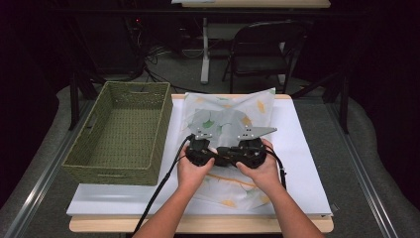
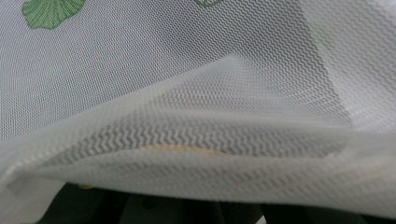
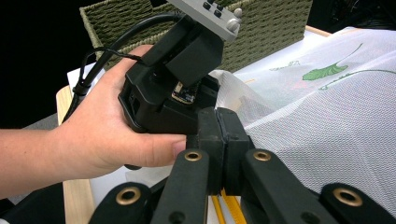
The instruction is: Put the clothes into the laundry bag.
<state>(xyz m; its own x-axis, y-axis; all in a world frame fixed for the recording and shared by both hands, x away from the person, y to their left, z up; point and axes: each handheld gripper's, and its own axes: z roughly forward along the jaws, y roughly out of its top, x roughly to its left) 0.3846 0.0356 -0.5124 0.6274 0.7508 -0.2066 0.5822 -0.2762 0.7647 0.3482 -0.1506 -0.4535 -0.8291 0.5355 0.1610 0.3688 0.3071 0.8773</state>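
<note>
Both hands meet over the middle of the bench (image 1: 302, 148), where a white mesh cloth (image 1: 233, 116) printed with leaves lies spread beside a woven green basket (image 1: 124, 131). The right claw (image 3: 218, 135) is pressed tight together at the cloth's edge, apparently pinching it. The left claw (image 1: 200, 148) sits buried in the mesh; I cannot tell how far it is spread.

Both hands meet at mid-counter; right hand-held gripper (image 3: 219, 135) has jaws pressed together; left hand-held gripper (image 1: 198, 148) sits just beside it.
</note>
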